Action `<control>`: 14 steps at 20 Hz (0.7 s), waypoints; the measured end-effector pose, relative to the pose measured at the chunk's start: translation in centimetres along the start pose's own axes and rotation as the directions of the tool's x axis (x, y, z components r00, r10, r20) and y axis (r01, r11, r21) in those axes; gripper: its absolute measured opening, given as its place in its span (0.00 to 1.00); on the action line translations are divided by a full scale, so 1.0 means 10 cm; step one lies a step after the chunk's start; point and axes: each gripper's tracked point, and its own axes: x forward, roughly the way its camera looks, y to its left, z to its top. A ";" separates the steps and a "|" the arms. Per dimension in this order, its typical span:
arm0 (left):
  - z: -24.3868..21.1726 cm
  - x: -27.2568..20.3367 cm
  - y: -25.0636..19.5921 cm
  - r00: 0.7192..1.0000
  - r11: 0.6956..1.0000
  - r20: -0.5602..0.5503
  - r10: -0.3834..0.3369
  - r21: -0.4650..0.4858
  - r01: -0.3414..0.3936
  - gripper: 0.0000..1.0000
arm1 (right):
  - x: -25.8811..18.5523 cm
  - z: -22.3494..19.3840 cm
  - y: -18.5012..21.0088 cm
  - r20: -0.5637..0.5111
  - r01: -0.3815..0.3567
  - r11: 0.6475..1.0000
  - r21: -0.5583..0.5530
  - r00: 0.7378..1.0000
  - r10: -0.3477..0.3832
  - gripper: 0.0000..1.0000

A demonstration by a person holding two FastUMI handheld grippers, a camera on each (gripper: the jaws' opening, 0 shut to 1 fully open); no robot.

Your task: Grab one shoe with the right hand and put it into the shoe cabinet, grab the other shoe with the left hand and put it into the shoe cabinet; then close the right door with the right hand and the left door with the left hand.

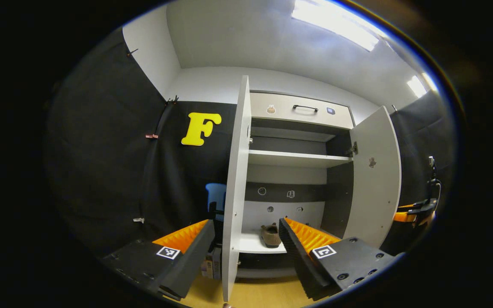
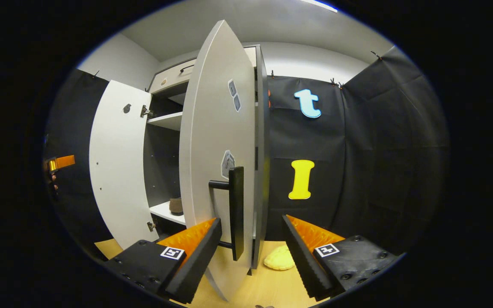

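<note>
Fingers of the left gripper [image 1: 246,239] stand wide apart and empty, straddling the edge of the left door [image 1: 234,188]; beyond them a brown shoe [image 1: 271,235] sits on the shoe cabinet's [image 1: 298,159] lower shelf, partly hidden. The right gripper [image 2: 250,239] gapes wide around the right door's [image 2: 212,141] handle [image 2: 236,211], touching nothing clearly.
</note>
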 end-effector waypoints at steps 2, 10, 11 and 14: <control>0.03 0.00 0.08 1.000 1.000 -0.001 -0.010 0.019 0.010 0.96 | 0.11 -0.02 0.28 0.003 -0.041 0.999 -0.003 0.999 0.041 0.95; 0.01 0.00 0.72 0.999 0.994 -0.039 0.025 0.104 -0.021 0.95 | 0.81 -0.12 1.28 -0.003 -0.127 0.992 0.021 0.992 0.127 0.95; 0.00 0.01 0.79 0.999 0.994 -0.043 0.027 0.107 -0.023 0.95 | 0.90 -0.16 1.36 -0.014 -0.126 0.992 0.014 0.992 0.126 0.95; -0.13 0.08 0.91 0.998 0.996 -0.061 -0.006 0.085 0.011 0.95 | 0.86 -0.15 1.43 -0.014 -0.110 0.994 0.014 0.994 0.110 0.98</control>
